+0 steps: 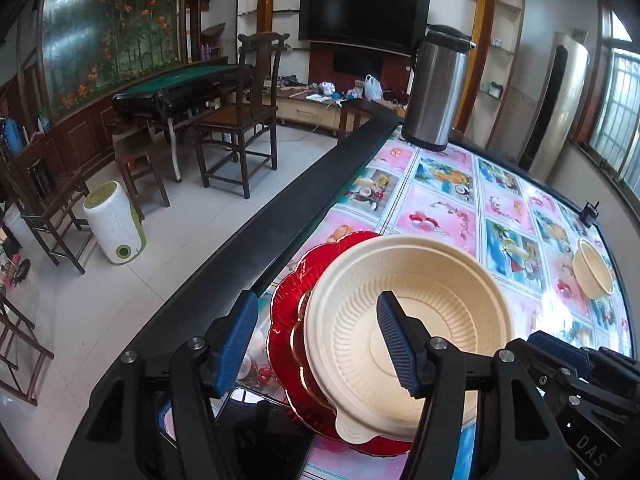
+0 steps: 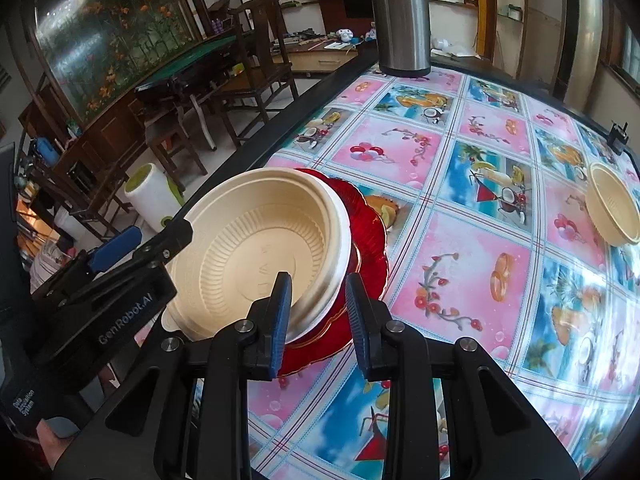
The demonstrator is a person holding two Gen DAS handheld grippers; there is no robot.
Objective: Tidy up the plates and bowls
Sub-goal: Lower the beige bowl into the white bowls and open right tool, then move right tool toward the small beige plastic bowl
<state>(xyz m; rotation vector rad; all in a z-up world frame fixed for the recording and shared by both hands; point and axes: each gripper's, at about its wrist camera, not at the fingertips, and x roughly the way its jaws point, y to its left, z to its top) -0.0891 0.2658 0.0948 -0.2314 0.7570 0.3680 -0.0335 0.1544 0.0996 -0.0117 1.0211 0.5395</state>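
A: The cream bowl [image 2: 256, 256] sits tilted on the red plates [image 2: 370, 236], near the worktop [image 2: 472, 248] edge. The left hand-held gripper [image 1: 316, 340] stands half open around its near rim, pads clear of it, so it holds nothing.

B: And the right hand-held gripper [image 2: 318, 312]?

A: Narrow, straddling the bowl's rim and the plate edge below. Whether its pads [image 2: 280, 312] actually press cannot be told from either view.

B: Then what might go wrong?

A: The bowl leans, not nested flat. If the right one lets go or nudges it, the bowl may slide off the plates, perhaps over the dark edge toward the floor.

B: Anything else?

A: A second cream bowl [image 2: 614, 208] waits well apart on the far side. Stacking it on a crooked base would likely wobble.
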